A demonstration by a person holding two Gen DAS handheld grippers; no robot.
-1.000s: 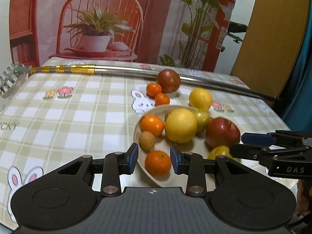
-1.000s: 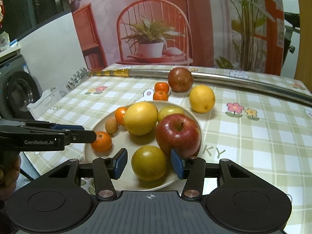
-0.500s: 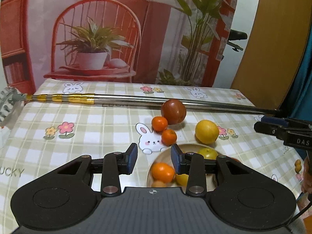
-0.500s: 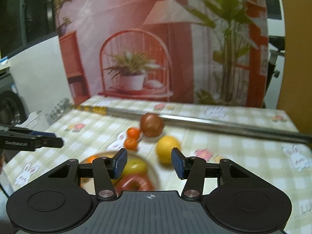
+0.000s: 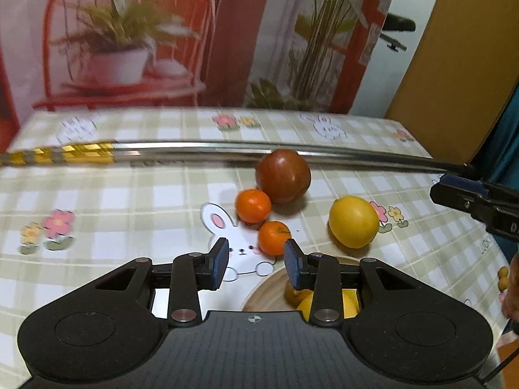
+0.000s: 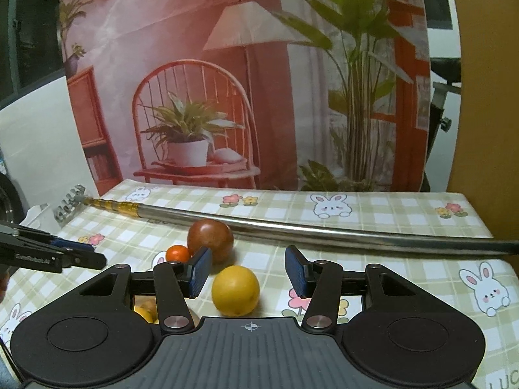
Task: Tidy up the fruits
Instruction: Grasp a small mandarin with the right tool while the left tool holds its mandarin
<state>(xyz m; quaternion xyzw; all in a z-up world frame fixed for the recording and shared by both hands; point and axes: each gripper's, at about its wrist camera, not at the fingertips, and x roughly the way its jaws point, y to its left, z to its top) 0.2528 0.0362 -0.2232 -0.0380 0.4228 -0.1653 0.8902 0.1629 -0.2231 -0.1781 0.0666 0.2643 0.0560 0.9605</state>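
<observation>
The left gripper hangs above the near part of the checked tablecloth, its blue pads parted a little with nothing between them; behind the gap lie a printed rabbit and the nearer small orange. The right gripper is likewise a little open and empty, its pads standing either side of the yellow fruit, which sits on the cloth beyond them, untouched.

Four fruits lie loose on the table. A dark red apple rests farthest back, against a long metal pole that runs left to right across the cloth. A second small orange touches the apple's near left side, and the nearer small orange sits just beside it. The yellow fruit is off to the right, apart from the others.

A wooden bowl shows at the near edge under the left gripper, with yellow fruit inside, mostly hidden by the fingers. From the right wrist view the left gripper enters at the left edge
</observation>
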